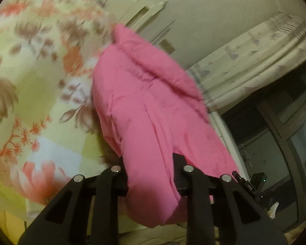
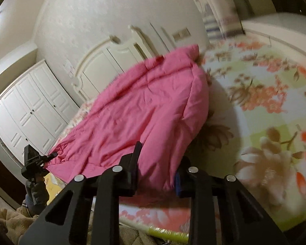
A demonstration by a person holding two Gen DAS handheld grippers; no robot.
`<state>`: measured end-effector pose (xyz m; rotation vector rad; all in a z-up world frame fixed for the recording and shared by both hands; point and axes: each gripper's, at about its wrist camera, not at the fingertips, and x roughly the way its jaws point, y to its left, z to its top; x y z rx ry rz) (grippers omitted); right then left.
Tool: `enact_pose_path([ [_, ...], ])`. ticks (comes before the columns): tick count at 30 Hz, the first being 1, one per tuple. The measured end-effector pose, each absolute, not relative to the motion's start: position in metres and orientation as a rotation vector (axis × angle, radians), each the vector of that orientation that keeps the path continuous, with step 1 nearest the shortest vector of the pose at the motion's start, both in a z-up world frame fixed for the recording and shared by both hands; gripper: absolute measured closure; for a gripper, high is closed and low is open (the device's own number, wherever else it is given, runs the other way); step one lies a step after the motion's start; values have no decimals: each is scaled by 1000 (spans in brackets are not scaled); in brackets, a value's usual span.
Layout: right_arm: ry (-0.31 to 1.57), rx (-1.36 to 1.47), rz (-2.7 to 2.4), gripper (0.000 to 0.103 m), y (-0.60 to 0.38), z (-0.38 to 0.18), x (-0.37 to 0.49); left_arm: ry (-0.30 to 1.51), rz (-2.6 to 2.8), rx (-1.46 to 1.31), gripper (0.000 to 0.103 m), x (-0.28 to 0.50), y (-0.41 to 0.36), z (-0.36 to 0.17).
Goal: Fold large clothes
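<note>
I am holding the pink padded garment (image 1: 149, 102) clamped in both the left hand-held gripper (image 1: 151, 171) and the right hand-held gripper (image 2: 159, 165). The slick, bulky fabric is risking slipping free and slumping onto the bed (image 2: 275, 102).

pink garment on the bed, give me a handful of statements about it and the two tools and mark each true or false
1. The left tool is shut on the pink garment. True.
2. The right tool hangs open above the garment, touching nothing. False: it is shut on the garment's near edge.
3. The garment lies on a flowered bed cover. True.
4. The garment is blue with white stripes. False: it is plain pink and looks padded.
5. A white wardrobe with panelled doors stands behind the bed in the right wrist view. True.
6. The garment is already folded into a small neat square. False: it is still spread out and rumpled across the bed.
</note>
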<state>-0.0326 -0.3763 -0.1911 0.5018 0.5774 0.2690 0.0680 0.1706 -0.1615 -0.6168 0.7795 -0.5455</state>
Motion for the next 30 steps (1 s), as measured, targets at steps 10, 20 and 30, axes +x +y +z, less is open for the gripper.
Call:
enact_pose_path([
  [10,684,525,280,62,-373,-206,-50,774,-519,-487,75,41,166,-148],
  [20,694,544,209,29,-377,-216,-35,849,-393,-437,26,54,170,-186],
  [30,714,486,259,78,-355,-204,-31,818,-431,-373,78,45,162,-176],
])
